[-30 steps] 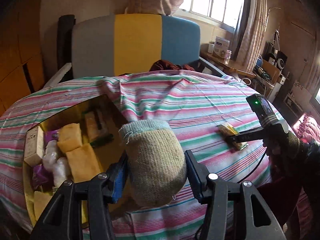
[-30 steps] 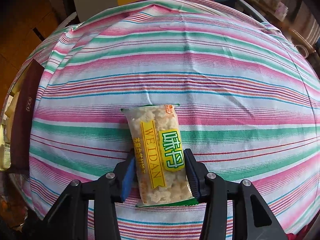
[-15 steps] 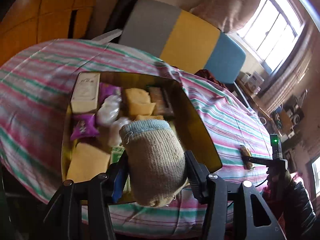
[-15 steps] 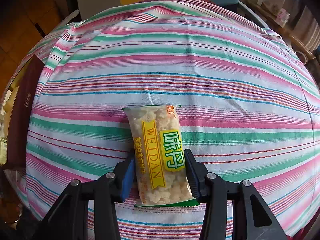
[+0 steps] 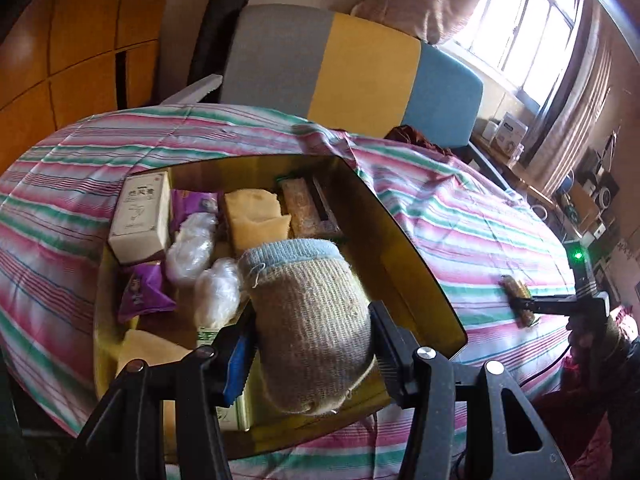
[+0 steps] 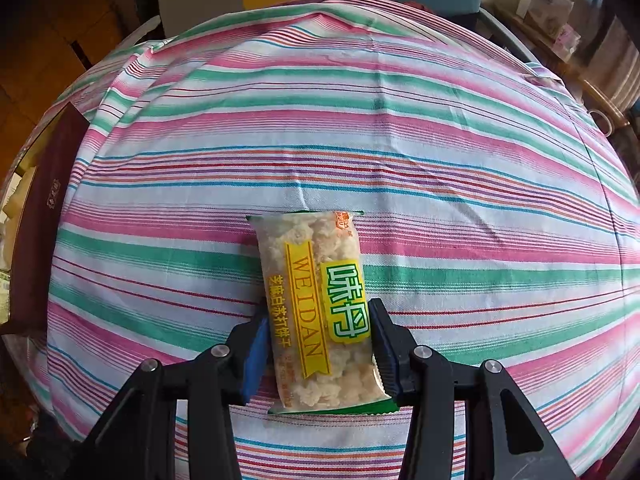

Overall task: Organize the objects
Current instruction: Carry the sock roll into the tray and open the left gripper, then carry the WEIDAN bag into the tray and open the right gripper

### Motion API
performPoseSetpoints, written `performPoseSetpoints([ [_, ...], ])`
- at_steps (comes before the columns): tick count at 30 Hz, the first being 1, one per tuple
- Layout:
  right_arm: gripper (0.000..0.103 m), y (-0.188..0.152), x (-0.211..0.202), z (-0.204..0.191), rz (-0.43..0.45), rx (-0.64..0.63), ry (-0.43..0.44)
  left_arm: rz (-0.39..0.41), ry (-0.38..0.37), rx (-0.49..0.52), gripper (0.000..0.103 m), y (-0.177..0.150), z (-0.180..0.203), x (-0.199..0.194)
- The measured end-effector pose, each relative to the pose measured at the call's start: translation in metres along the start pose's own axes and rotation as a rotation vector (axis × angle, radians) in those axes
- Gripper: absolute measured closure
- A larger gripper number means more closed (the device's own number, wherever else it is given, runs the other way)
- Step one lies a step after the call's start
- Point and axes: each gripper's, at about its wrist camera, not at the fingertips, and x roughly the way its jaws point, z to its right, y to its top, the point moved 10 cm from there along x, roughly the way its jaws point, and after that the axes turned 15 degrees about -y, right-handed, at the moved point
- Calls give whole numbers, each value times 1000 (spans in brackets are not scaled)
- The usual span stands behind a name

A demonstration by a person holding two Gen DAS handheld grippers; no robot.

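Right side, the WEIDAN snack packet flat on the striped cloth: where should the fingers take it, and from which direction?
Take the WEIDAN snack packet across its narrow width, on the two long edges near its lower half, coming down from above. It lies flat and lengthwise along the right gripper, so the long sides face the fingers. The sealed ends are thin and floppy. The fingers already sit there, against both edges.

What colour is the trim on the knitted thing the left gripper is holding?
Light blue, on a beige knitted sock; the left wrist view shows it best.
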Motion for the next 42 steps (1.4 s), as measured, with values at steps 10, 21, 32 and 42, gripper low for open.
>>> performPoseSetpoints([
  [10,55,1,2,-2,5,-12,-11,-108,111,36,48,-30,-19,37],
  [21,55,4,3,0,5,-10,-11,-65,131,63,44,-25,-18,25],
  [32,56,7,4,-2,-3,11,-35,10,121,72,41,-9,-4,-4],
  [42,59,48,-75,-74,109,51,143,122,148,-7,33,10,-20,-52],
])
